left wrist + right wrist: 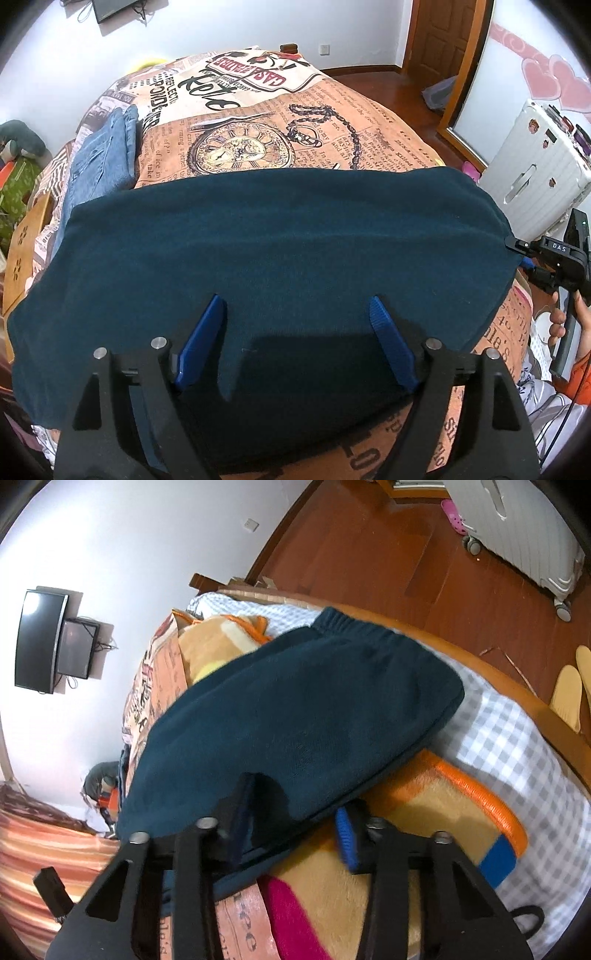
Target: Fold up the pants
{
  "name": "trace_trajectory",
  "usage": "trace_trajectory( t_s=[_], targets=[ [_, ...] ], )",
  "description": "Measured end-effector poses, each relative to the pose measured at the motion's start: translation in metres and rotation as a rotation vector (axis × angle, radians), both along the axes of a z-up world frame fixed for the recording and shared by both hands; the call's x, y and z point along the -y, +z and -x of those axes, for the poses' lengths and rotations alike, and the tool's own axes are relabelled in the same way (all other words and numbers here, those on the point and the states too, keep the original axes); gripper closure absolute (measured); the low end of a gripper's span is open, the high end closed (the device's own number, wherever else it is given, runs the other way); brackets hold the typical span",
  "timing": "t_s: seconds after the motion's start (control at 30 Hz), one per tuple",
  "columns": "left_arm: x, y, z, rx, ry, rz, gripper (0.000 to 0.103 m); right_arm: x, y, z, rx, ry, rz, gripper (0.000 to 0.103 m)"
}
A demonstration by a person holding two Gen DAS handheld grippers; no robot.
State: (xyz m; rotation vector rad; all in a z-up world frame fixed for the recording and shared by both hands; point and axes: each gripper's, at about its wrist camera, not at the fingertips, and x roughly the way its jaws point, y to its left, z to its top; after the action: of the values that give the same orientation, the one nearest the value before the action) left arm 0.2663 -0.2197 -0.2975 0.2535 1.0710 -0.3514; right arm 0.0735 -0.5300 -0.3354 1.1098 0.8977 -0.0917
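Home bedroom: bed [388,122] with a newspaper-print cover, wall-mounted TV [38,642] on the wall beyond the bed, white suitcase [535,166] on wood floor [369,546] beside the bed, wooden door [443,33] past its far corner, slippers [567,694] near its edge.

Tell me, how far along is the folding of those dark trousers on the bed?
Partly done, it seems. The dark teal knit pants already lie doubled into one flat band on the newspaper-print bedspread. In hand: the left tool hovers open over the near edge, and the right tool stands open at one end. Left: probably another fold into a compact packet like the folded blue jeans.
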Motion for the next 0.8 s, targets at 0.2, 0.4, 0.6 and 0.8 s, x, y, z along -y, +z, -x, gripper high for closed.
trace_trajectory(
  t_s=[0.2,0.4,0.6,0.8],
  targets=[
    [-0.006,0.007,0.002,-0.011,0.002,0.026,0.021,0.000,0.029,-0.004,0.073,0.003,0.089,0.090],
    [-0.023,0.021,0.005,0.005,0.033,0.079,0.021,-0.009,0.085,-0.020,0.204,0.017,0.187,0.091],
    [-0.050,0.043,0.009,0.052,0.067,0.122,0.021,-0.039,0.144,-0.043,0.345,0.084,0.273,0.091],
    [-0.085,0.064,0.016,0.105,0.097,0.153,0.021,-0.083,0.188,-0.069,0.468,0.187,0.318,0.091]
  ],
)
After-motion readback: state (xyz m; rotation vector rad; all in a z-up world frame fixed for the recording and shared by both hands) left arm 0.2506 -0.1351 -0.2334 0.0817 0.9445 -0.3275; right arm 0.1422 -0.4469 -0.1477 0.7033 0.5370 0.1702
